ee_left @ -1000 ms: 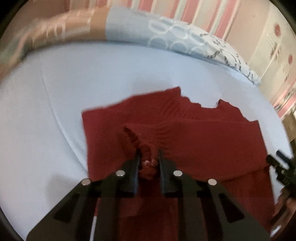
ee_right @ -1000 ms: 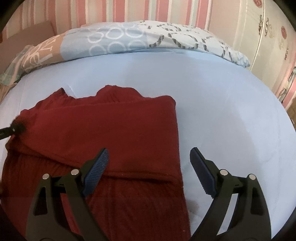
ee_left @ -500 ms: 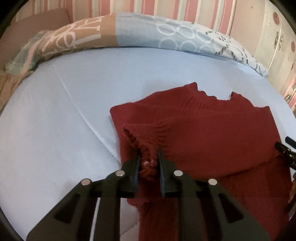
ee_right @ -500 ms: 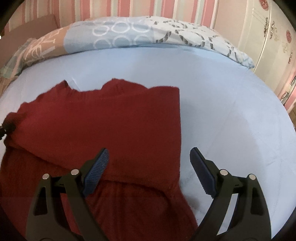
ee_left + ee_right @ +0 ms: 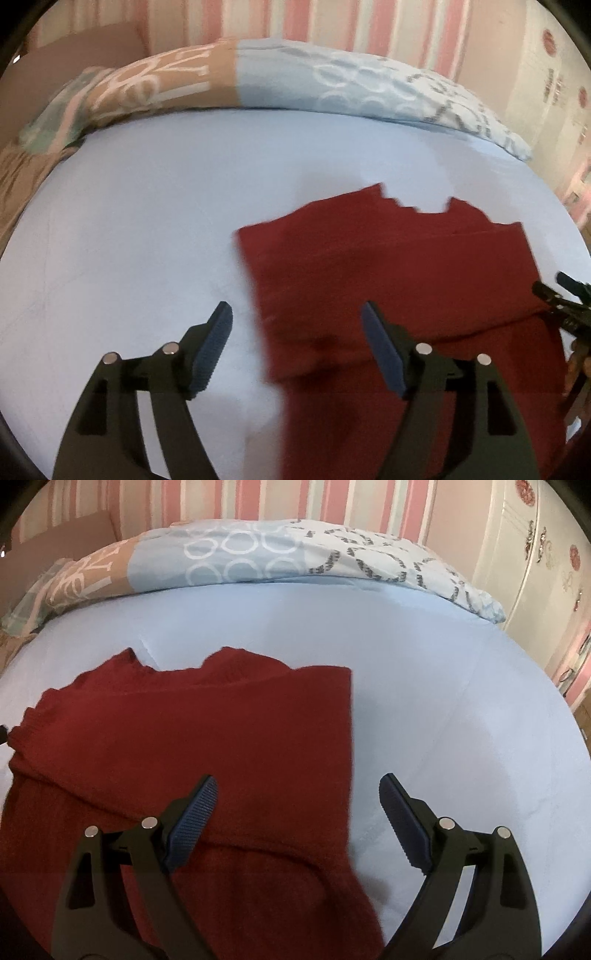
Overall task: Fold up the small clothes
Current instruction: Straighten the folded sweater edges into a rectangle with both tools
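Observation:
A dark red knitted sweater [image 5: 391,273] lies on the pale blue bed sheet [image 5: 140,236] with a sleeve folded across its body. My left gripper [image 5: 295,325] hovers over the sweater's left edge, its jaws opening, and nothing is pressed between the pads. In the right wrist view the same sweater [image 5: 207,738] fills the lower left. My right gripper [image 5: 299,794] hangs open above its right edge, holding nothing. The right gripper's tip [image 5: 565,299] shows at the far right of the left wrist view.
A patterned pillow or duvet [image 5: 280,554] in blue, tan and white lies along the far side of the bed. A pink striped wall [image 5: 332,502] rises behind it. A white wardrobe [image 5: 543,565] stands at the right. Bare sheet [image 5: 461,701] spreads right of the sweater.
My left gripper, earlier shut on a bunch of the red knit, has opened and let it drop flat; it has drawn back and up. The right gripper stays open and still.

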